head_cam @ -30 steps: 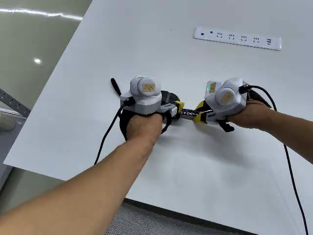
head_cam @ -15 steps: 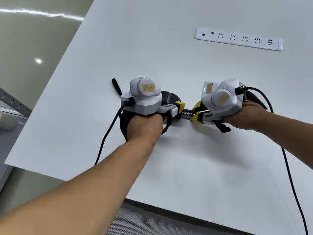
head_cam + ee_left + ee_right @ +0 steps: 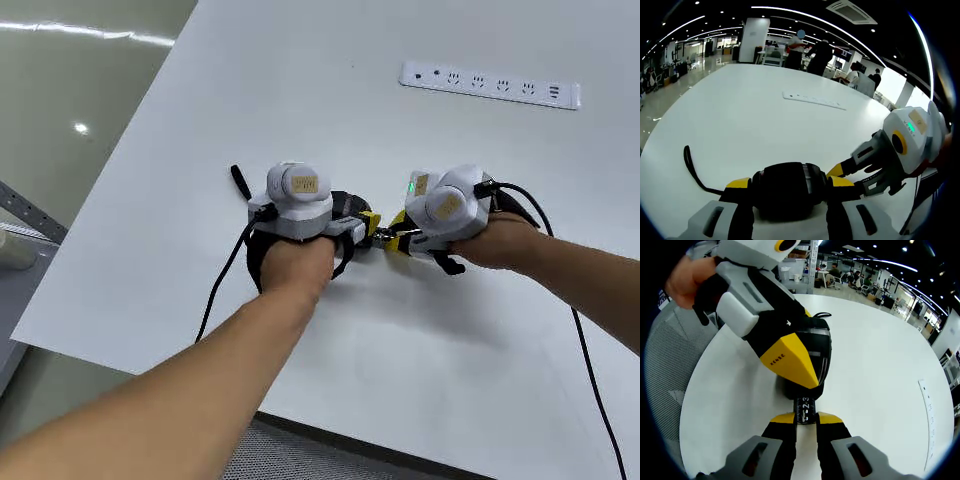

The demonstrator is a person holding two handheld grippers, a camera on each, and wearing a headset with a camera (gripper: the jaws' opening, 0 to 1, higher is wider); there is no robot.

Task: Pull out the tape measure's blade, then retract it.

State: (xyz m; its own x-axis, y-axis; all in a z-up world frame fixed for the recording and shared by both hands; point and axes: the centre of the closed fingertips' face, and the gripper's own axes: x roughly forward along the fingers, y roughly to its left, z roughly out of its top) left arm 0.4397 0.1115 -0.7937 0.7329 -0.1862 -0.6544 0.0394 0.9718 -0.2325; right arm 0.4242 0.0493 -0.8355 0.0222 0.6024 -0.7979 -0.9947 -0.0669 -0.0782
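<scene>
Partly hidden tape measure (image 3: 821, 352) in L gripper (image 3: 788, 182), blade (image 3: 804, 407) in R gripper (image 3: 805, 419).

The tape measure (image 3: 787, 192) is all black, and its blade (image 3: 804, 409) is dark with white numbers and ticks. The left gripper (image 3: 788, 182) and right gripper (image 3: 804, 419) are both white-grey shells, black fingers (image 3: 781, 441) with bright yellow tips, a tan sticker (image 3: 305, 183) on top, and a small green light (image 3: 910, 127) on the right one. Desk (image 3: 300, 80) plain white, power strip (image 3: 490, 84) white too, cables (image 3: 212, 296) black.
</scene>
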